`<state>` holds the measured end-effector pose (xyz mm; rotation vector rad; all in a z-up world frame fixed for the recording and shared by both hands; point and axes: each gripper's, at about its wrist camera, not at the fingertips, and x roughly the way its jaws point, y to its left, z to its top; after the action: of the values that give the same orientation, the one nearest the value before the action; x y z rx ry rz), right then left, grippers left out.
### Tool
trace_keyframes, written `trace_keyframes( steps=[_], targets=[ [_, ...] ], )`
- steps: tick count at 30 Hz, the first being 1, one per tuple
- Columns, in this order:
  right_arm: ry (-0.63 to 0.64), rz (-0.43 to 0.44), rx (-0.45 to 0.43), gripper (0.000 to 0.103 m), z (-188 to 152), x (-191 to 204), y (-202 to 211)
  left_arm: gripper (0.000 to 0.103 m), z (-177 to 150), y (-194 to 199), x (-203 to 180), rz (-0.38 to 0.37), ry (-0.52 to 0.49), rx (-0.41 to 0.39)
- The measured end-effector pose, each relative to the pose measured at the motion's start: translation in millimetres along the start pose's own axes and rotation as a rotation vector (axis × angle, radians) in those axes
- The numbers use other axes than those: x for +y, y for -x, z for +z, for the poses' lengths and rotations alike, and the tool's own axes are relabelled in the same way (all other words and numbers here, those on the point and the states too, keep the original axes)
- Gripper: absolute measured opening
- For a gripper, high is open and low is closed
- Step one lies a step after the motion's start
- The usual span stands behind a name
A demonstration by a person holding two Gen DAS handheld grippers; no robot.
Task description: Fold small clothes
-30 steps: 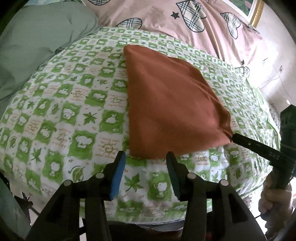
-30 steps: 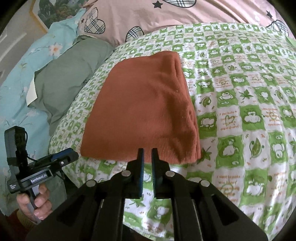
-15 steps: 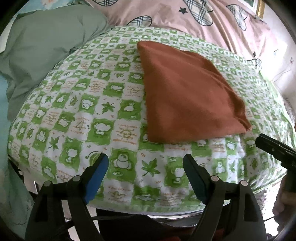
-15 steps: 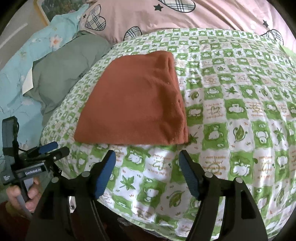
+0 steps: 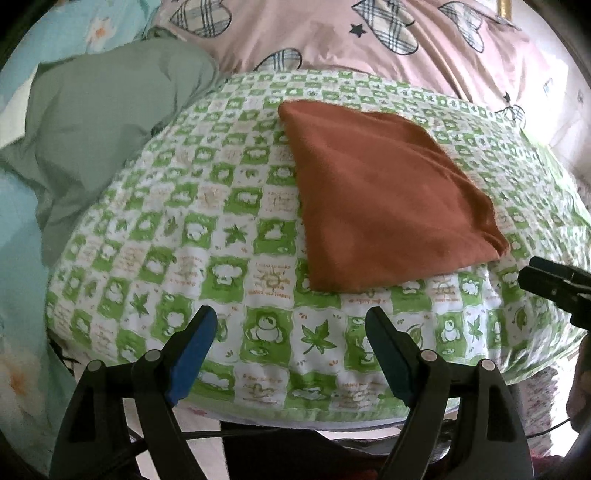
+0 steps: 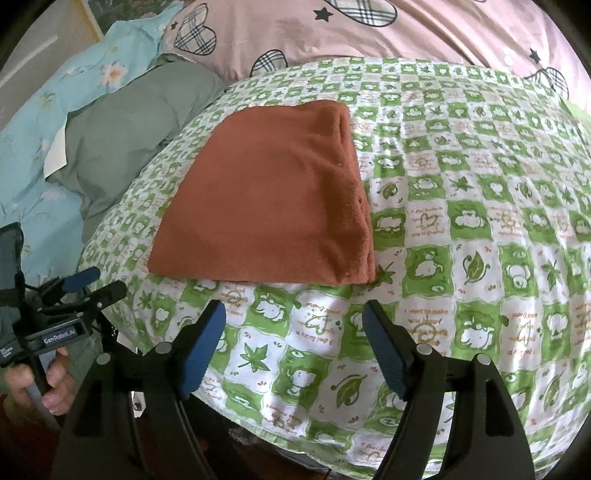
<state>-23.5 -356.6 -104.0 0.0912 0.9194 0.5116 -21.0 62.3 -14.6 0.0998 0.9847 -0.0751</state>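
Observation:
A rust-orange folded garment lies flat on a green-and-white patterned cover; it also shows in the right wrist view. My left gripper is open and empty, held back from the garment's near edge. My right gripper is open and empty, just short of the garment's near edge. The right gripper's black fingers show at the right edge of the left wrist view. The left gripper shows at the left of the right wrist view.
A grey-green cushion and a light blue floral cloth lie to the left. A pink quilt with plaid hearts lies behind. The cover's front edge drops off just ahead of my grippers.
Both grippers have opened wide, the right one from a near-closed pinch at the garment's edge. Both have pulled back from the garment, which now lies free and flat.

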Motion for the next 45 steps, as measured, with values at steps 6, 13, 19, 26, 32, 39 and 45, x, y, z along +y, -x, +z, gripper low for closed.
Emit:
trace_keyframes(
  steps=[6,13,19,26,32,39,45],
  targets=[
    [0.045,-0.008,-0.053,0.089,15.3,5.1,24.9,0.089,19.1,25.7,-5.6,0.042,-0.046,-0.079],
    [0.018,-0.016,-0.044,0.093,19.9,-5.8,22.0,0.095,22.5,17.0,-12.3,0.056,-0.067,-0.033],
    [0.001,0.002,0.011,0.093,13.2,-5.4,3.5,0.095,16.0,-4.9,-14.6,0.069,-0.050,0.048],
    [0.040,0.018,0.046,0.093,15.9,3.1,-10.4,0.095,25.3,-15.1,-14.3,0.075,-0.023,0.045],
    [0.066,0.017,0.054,0.093,26.5,5.9,-16.9,0.095,37.7,-20.6,-11.3,0.082,-0.016,0.036],
    [0.075,0.026,0.061,0.093,41.6,6.8,-25.3,0.095,49.8,-23.4,-13.2,0.086,-0.024,0.028],
    [0.085,0.018,0.059,0.093,55.6,7.4,-30.1,0.095,59.9,-23.2,-15.4,0.085,-0.024,0.011]
  ],
)
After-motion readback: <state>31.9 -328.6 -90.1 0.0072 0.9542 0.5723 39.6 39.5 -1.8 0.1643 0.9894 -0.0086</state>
